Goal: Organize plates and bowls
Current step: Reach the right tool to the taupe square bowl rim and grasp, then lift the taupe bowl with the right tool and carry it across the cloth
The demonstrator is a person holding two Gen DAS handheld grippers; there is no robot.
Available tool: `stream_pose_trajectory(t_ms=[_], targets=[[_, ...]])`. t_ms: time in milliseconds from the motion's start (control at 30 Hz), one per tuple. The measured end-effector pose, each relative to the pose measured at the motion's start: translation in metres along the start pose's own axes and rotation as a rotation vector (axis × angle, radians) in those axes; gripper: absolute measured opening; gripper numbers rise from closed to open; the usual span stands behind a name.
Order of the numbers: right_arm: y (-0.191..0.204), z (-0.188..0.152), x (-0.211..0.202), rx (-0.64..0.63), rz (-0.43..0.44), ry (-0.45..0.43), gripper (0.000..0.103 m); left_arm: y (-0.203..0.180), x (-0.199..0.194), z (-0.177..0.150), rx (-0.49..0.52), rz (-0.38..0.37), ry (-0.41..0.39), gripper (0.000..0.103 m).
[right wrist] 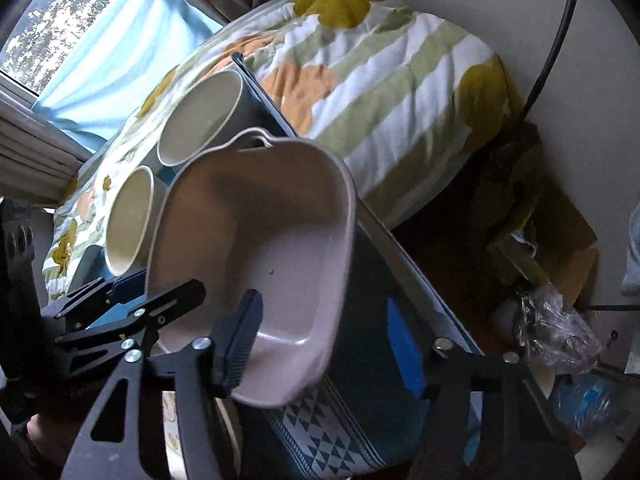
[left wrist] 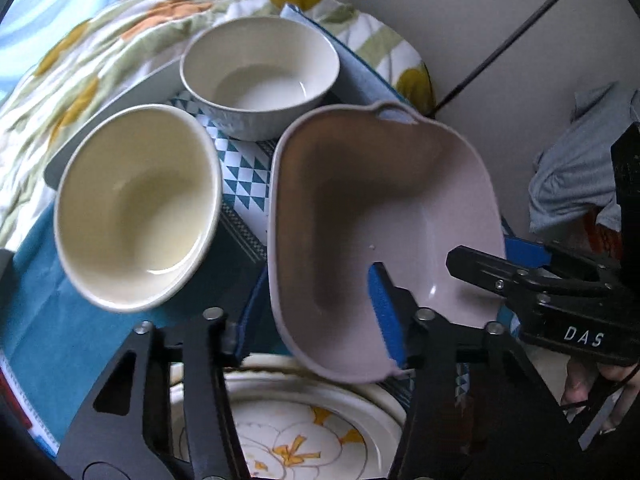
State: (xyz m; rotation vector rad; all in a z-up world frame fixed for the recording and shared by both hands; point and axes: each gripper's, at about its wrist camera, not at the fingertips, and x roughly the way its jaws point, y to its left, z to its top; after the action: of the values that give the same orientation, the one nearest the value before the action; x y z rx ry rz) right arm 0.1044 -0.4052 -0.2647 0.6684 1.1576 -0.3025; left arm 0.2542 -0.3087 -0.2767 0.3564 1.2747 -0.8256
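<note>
L gripper (left wrist: 296, 292) & R gripper (right wrist: 324, 304) each clamp opposite rims of tilted pink dish (left wrist: 380, 200); level it, grips firm, lower clear of cream bowl (left wrist: 136, 208) & floral plate (left wrist: 304, 440)

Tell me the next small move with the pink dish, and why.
Probably squeeze both grippers firmly before carrying it anywhere. The pink dish is tilted over the floral plate. The left gripper and the right gripper each straddle a side wall, one pad inside and one outside. Whether the pads press yet is unclear, so it could slip.
</note>
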Motion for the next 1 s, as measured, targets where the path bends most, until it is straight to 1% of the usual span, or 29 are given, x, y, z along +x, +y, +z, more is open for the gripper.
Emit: stream_pose_trajectory(t_ms=[33,67,100,133,200,233,267,367,467,567,700,867,1000], targets=[[0.0,0.0,0.001,0.001,0.001,0.001,0.048,0.0,0.003,0.001,0.005,0.003,0.006,0.034],[0.001,-0.001,0.003,0.004,0.005,-0.001,0.039,0.001,0.006,0.002,0.008,0.005,0.013,0.032],[0.001,0.0,0.005,0.004,0.009,0.0,0.028,0.003,0.008,0.003,0.006,0.004,0.018,0.027],[0.003,0.001,0.008,0.0,0.006,0.008,0.027,0.005,0.01,0.003,0.002,0.004,0.02,0.02],[0.004,0.0,0.011,-0.014,-0.018,0.009,0.021,0.011,0.012,0.004,-0.014,0.01,0.021,0.012],[0.003,0.0,0.011,-0.017,-0.023,0.007,0.02,0.013,0.013,0.004,-0.021,0.009,0.021,0.01],[0.0,0.0,0.01,-0.011,-0.021,0.004,0.017,0.014,0.013,0.005,-0.024,0.009,0.022,0.01],[-0.002,0.001,0.008,-0.005,-0.014,-0.008,0.017,0.01,0.007,0.003,-0.01,0.017,0.012,0.009],[0.0,0.002,-0.004,-0.033,-0.024,-0.032,0.017,0.004,-0.006,0.003,-0.005,0.03,-0.019,0.009],[0.003,0.002,-0.022,-0.052,-0.001,-0.057,0.017,-0.003,-0.029,0.002,-0.019,0.049,-0.074,0.009],[0.017,0.002,-0.057,-0.129,0.023,-0.114,0.017,-0.012,-0.072,-0.005,-0.053,0.081,-0.173,0.009],[0.049,-0.003,-0.104,-0.274,0.08,-0.196,0.017,-0.016,-0.135,-0.031,-0.149,0.135,-0.31,0.009],[0.087,-0.018,-0.129,-0.421,0.14,-0.237,0.017,-0.001,-0.186,-0.074,-0.28,0.185,-0.401,0.009]])
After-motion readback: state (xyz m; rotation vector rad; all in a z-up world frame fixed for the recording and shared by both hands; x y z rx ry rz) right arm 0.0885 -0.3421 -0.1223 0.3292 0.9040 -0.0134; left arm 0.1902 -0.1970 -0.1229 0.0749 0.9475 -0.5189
